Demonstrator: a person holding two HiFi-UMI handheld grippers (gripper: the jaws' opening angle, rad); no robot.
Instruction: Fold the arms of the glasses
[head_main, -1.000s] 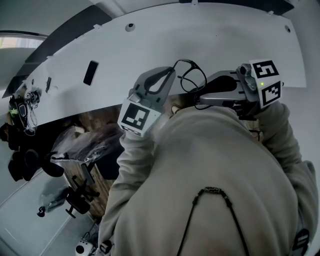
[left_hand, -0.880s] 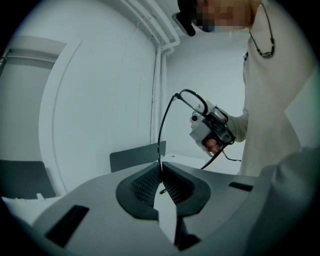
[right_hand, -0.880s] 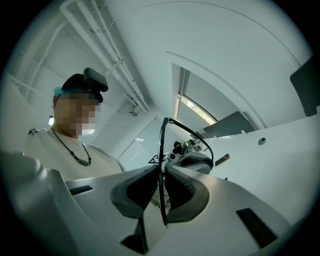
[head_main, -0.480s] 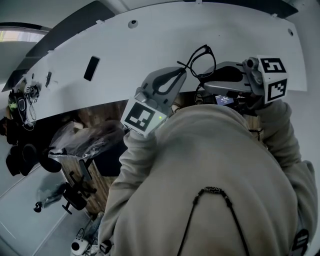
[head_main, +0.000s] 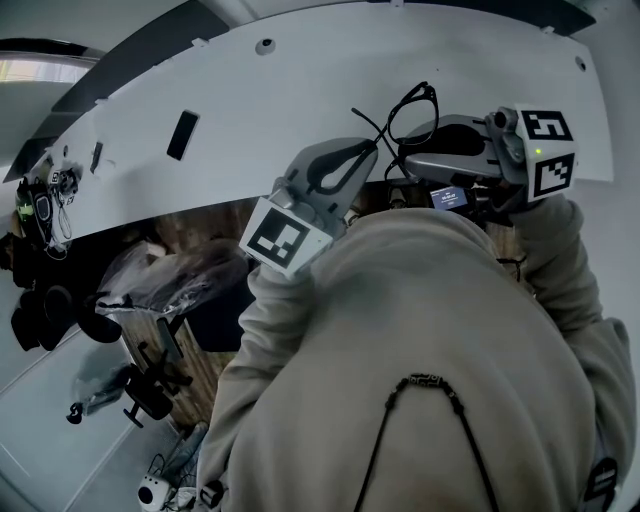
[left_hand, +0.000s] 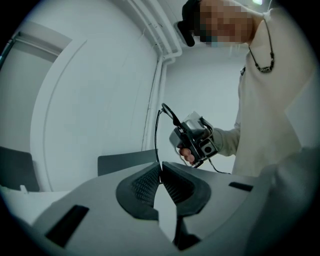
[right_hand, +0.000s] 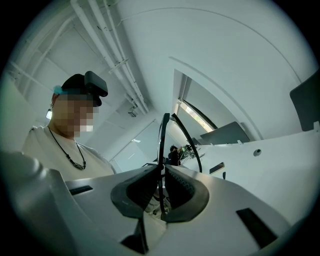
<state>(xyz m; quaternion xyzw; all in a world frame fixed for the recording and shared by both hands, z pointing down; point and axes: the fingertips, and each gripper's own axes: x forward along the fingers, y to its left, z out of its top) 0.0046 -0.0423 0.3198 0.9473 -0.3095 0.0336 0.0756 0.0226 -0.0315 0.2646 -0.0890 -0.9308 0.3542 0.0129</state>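
Glasses (head_main: 412, 108): off the table (head_main: 300, 90), held in the air over its near edge between the two tongs, in front of the person's chest.
Frame attitude: in the head view one lens rim stands up above the right tongs, and thin black arms cross down and left toward the left tongs.
Left tongs (left_hand: 160, 171): narrow, the ribbed pads pinched on one thin black arm (left_hand: 156, 132) of the glasses, which rises straight up out of the pads.
Right tongs (right_hand: 161, 171): closed on a black strip of the frame, which stands upright between the pads. A second curved black piece arcs away to the right behind it.
Relative position: tips of the two tongs near each other, facing inward, with the glasses bridging them.
Table: white, with a dark flat rectangle (head_main: 182, 140) lying on it well to the left of the glasses.
Person: light hooded sleeve (head_main: 285, 300) behind the left tongs.
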